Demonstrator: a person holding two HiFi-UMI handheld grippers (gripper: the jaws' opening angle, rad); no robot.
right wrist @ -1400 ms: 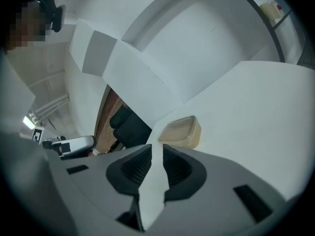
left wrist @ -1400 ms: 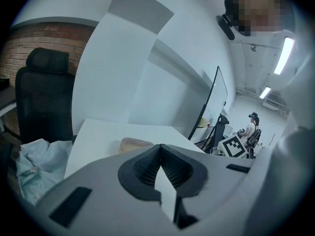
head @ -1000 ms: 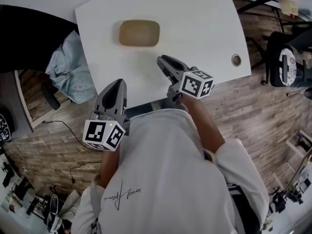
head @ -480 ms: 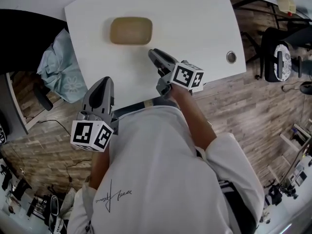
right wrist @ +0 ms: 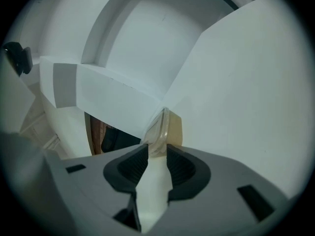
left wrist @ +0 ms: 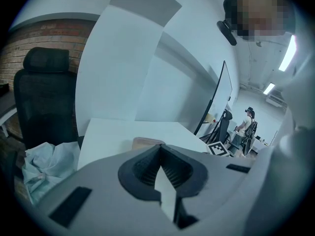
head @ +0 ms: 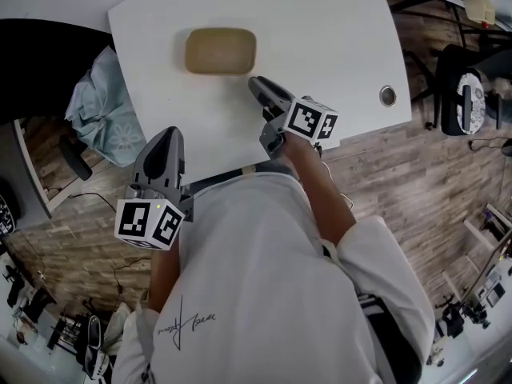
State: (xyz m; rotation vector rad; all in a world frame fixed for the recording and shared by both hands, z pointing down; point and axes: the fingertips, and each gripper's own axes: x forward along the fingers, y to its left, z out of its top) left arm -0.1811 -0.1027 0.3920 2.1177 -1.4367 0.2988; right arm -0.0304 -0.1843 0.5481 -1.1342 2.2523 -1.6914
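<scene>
The right gripper (head: 256, 82) hovers over the white surface (head: 320, 30), its tip just beside the near right corner of the tan, rounded rectangular plastic container with a clear lid (head: 221, 51). In the right gripper view its jaws are spread a little, and the container (right wrist: 170, 127) stands edge-on at their mouth. No view shows whether they touch it.

The left gripper (head: 168, 133) hangs at the surface's near left edge, well apart from the container. Its jaws are pressed together at the tips, with nothing between them.

A crumpled light blue cloth (head: 104, 106) lies off the surface's left side, beside a black office chair (left wrist: 44, 97).
</scene>
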